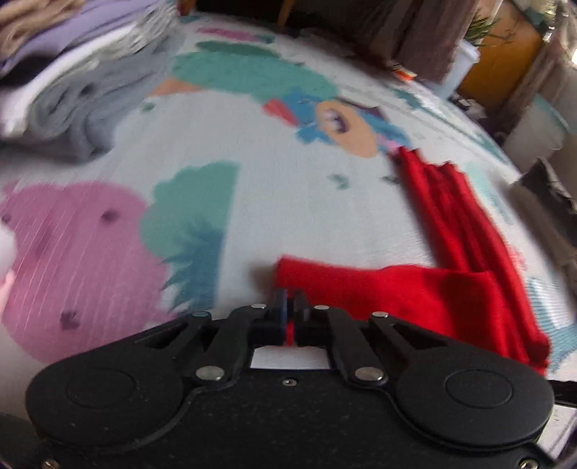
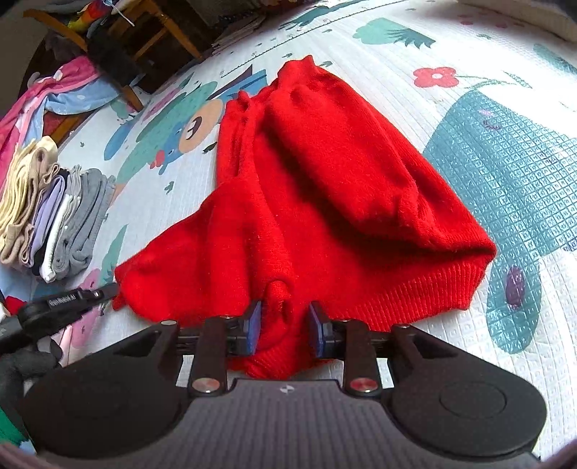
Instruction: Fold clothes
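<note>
Right wrist view shows the red sweater (image 2: 306, 202) spread in loose folds across the patterned play mat (image 2: 487, 108), its ribbed hem toward the camera. The right gripper (image 2: 285, 326) has its fingers (image 2: 252, 324) partly open, blue pads apart, with a bunched piece of the sweater's ribbed edge lying between them; whether the pads actually press the cloth cannot be told. At the left side of this view the left gripper (image 2: 90, 296) reaches in, its tip touching the sweater's near left corner.

Left wrist view is blurred. There the left gripper (image 1: 290, 306) has its fingers (image 1: 279, 301) drawn almost together, and a thin sliver of red shows in the narrow gap, so they pinch the sweater's (image 1: 414, 296) edge. From that pinch the fabric runs to the right and then away in long folds toward the far right part of the mat (image 1: 288, 202).

A stack of folded clothes (image 2: 54, 213), beige, lilac, white and grey, sits on the mat near its left edge, well apart from the sweater; the same stack (image 1: 79, 90) fills the upper left of the left wrist view. Beyond the mat's far edge stand a wooden chair (image 2: 158, 32) and a heap of pink and blue cloth (image 2: 61, 93).
</note>
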The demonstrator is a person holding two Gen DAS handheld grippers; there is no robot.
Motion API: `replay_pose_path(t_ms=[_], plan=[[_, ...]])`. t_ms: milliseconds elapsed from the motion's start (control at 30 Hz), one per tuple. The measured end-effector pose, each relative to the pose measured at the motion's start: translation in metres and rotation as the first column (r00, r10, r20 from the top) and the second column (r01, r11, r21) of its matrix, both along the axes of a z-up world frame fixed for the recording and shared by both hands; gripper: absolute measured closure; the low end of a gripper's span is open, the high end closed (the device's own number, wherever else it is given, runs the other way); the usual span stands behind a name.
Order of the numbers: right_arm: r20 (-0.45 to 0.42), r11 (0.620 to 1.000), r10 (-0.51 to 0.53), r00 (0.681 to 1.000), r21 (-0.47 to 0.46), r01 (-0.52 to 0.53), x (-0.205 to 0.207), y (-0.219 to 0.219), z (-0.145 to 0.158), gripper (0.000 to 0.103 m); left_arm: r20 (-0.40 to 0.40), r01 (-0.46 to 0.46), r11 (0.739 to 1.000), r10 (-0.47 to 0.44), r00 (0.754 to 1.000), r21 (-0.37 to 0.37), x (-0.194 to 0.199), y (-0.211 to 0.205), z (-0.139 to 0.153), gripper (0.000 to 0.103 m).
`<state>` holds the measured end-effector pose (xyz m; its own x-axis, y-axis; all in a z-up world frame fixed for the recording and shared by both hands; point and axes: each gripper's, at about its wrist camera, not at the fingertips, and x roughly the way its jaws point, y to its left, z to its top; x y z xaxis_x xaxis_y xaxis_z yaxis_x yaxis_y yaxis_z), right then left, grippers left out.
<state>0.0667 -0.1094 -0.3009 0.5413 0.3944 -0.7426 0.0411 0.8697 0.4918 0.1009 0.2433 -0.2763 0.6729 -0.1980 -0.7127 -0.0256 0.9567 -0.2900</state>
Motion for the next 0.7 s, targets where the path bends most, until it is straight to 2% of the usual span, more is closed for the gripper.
replay_pose_path(t_ms=[67,133,200,300,433,533,567,633,700], plan=[[0.007,1.000,0.011,1.000,-0.014,-0.011,0.000,0.002,0.001,0.070,0.070,0.093,0.995,-0.095,0.993,0.035,0.004,-0.017,0.028,0.103],[0.016,0.999,0.023,1.000,-0.027,-0.023,0.000,0.003,0.002,0.067,0.146,0.191,0.979,-0.200,0.969,0.077,0.008,-0.038,0.060,0.103],[0.028,0.999,0.035,0.999,-0.037,-0.034,-0.001,0.005,0.004,0.060,0.222,0.275,0.958,-0.285,0.932,0.076,0.013,-0.057,0.092,0.103],[0.047,0.997,0.058,0.997,-0.062,-0.055,-0.003,0.008,0.006,0.054,0.318,0.387,0.920,-0.388,0.865,0.067,0.022,-0.083,0.132,0.103],[0.085,0.990,0.089,0.992,-0.120,-0.078,-0.008,0.013,0.012,0.045,0.373,0.539,0.842,-0.509,0.776,0.027,0.044,-0.125,0.164,0.103],[0.106,0.983,0.107,0.989,-0.159,-0.089,-0.011,0.015,0.015,0.045,0.389,0.644,0.764,-0.585,0.712,-0.029,0.065,-0.160,0.177,0.103],[0.113,0.981,0.112,0.987,-0.170,-0.092,-0.012,0.016,0.015,0.044,0.387,0.677,0.735,-0.610,0.692,-0.052,0.072,-0.174,0.180,0.103],[0.128,0.977,0.122,0.984,-0.192,-0.096,-0.014,0.018,0.018,0.044,0.374,0.727,0.684,-0.663,0.649,-0.049,0.083,-0.197,0.184,0.103],[0.141,0.973,0.122,0.983,-0.210,-0.091,-0.015,0.018,0.020,0.042,0.343,0.759,0.650,-0.705,0.621,-0.040,0.092,-0.216,0.182,0.103]])
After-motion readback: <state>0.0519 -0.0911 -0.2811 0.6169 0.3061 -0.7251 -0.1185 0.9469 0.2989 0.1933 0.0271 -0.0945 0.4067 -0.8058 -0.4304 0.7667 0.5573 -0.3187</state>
